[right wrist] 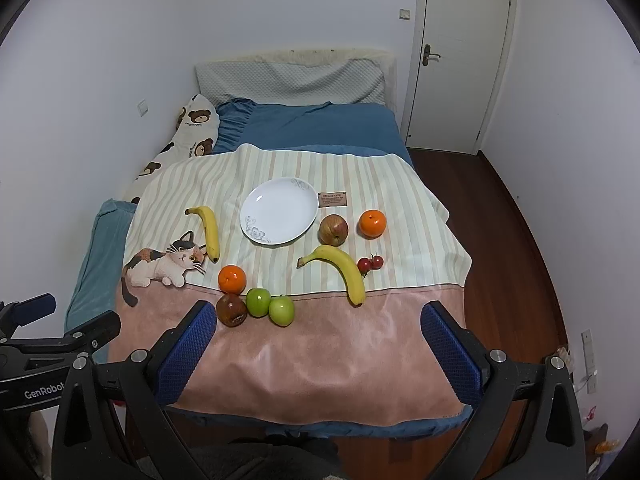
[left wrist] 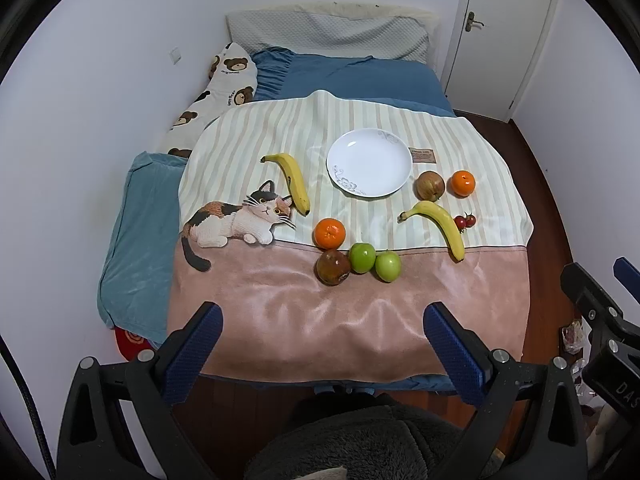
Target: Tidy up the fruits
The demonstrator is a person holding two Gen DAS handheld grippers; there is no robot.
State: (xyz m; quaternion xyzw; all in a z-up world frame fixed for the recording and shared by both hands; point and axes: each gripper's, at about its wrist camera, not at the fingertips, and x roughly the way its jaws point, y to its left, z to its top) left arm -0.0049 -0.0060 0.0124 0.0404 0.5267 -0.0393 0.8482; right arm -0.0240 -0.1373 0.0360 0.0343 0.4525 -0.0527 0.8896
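Note:
A white plate (left wrist: 368, 148) (right wrist: 280, 200) lies on a striped cat-print cloth on the bed. Around it lie two bananas (left wrist: 294, 180) (left wrist: 442, 224), two oranges (left wrist: 329, 233) (left wrist: 463, 183), two green apples (left wrist: 362, 257) (left wrist: 387, 265), a dark red apple (left wrist: 333, 267), a reddish apple (left wrist: 430, 185) and cherry tomatoes (left wrist: 465, 221). My left gripper (left wrist: 322, 320) is open and empty above the cloth's near edge. My right gripper (right wrist: 318, 320) is open and empty, hovering just in front of the dark apple (right wrist: 231, 309) and green apples (right wrist: 258, 301).
The bed (left wrist: 360, 76) has blue sheets, a grey pillow (left wrist: 328, 32) and a bear-print pillow (left wrist: 224, 88) along the left wall. A white door (right wrist: 460, 56) stands at the far right. Wooden floor (right wrist: 504, 240) runs right of the bed.

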